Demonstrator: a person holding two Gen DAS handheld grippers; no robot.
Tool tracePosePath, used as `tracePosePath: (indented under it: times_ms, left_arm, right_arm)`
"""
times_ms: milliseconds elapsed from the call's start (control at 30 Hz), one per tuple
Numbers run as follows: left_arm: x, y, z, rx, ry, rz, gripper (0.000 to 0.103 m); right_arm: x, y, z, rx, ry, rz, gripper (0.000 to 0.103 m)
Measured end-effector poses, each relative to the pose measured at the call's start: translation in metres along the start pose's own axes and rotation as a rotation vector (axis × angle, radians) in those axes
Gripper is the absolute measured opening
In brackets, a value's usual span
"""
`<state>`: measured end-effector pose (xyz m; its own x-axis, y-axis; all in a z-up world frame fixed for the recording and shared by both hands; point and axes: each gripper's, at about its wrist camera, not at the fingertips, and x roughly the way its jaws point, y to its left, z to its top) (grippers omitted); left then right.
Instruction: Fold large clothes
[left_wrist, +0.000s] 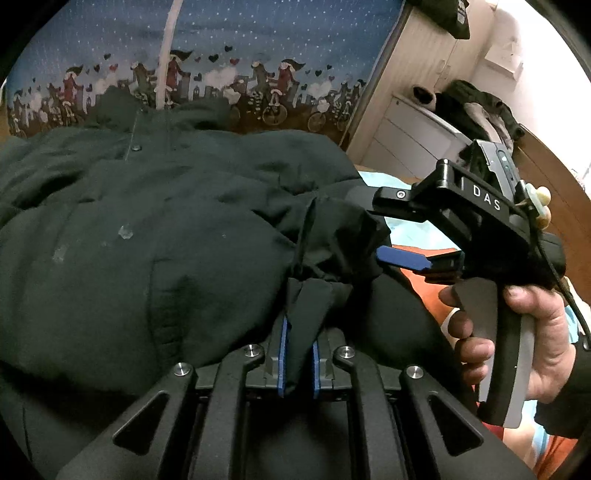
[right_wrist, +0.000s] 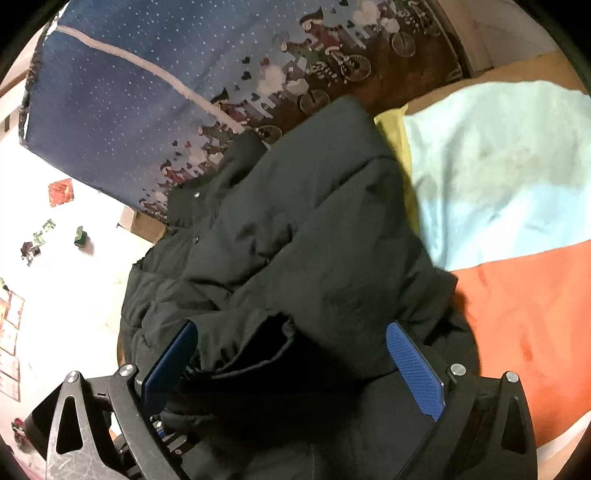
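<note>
A large black padded jacket (left_wrist: 155, 229) lies spread on the bed, collar toward the patterned headboard; it also shows in the right wrist view (right_wrist: 295, 236). My left gripper (left_wrist: 298, 354) is shut on a bunched fold of the jacket's black fabric (left_wrist: 306, 314), likely a sleeve end. My right gripper (left_wrist: 391, 236) shows at the right of the left wrist view, held by a hand, with its jaws spread around the same bunched cloth. In the right wrist view the right gripper (right_wrist: 291, 354) is open, its blue pads (right_wrist: 413, 369) wide apart with the jacket's cuff between them.
A blue headboard cloth with a cyclist pattern (left_wrist: 236, 66) stands behind the jacket. The bed cover is light blue (right_wrist: 498, 177) and orange (right_wrist: 535, 317). White drawers with dark clothes piled on top (left_wrist: 417, 129) stand at the right. A white wall with stickers (right_wrist: 55, 229) is at the left.
</note>
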<state>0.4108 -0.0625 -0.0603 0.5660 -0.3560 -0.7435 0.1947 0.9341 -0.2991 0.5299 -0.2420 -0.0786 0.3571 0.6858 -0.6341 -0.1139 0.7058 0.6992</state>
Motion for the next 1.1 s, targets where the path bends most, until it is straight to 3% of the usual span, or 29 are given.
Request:
tracePosePath:
  times_ms: [233, 300, 333, 367, 600, 800, 900, 1100]
  left_arm:
    - [-0.009, -0.001, -0.002, 0.016, 0.0, -0.002, 0.014]
    - [-0.012, -0.003, -0.004, 0.027, 0.0, -0.019, 0.03]
    - [-0.014, -0.004, -0.005, 0.027, 0.003, -0.044, 0.055]
    - [-0.015, -0.006, -0.006, 0.027, 0.004, -0.064, 0.072]
    - [-0.039, -0.019, -0.013, 0.103, -0.047, 0.01, 0.073]
    - [-0.059, -0.015, -0.017, 0.125, -0.083, 0.054, 0.074]
    - [-0.064, -0.011, -0.016, 0.13, -0.081, 0.088, 0.074]
    - [-0.078, 0.001, -0.019, 0.138, -0.088, 0.139, 0.075]
  right_arm:
    - [0.005, -0.001, -0.003, -0.005, 0.003, -0.01, 0.103]
    - [0.005, -0.002, -0.004, -0.011, 0.007, -0.014, 0.103]
    - [0.007, 0.0, -0.003, -0.014, 0.007, -0.017, 0.103]
    - [0.007, 0.0, -0.003, -0.018, 0.009, -0.02, 0.103]
    - [0.008, 0.005, -0.007, -0.065, 0.03, -0.063, 0.101]
    - [0.008, 0.004, -0.011, -0.112, 0.051, -0.095, 0.086]
    - [0.005, 0.003, -0.013, -0.126, 0.05, -0.135, 0.071]
    - [0.0, 0.011, -0.018, -0.152, 0.03, -0.202, 0.03]
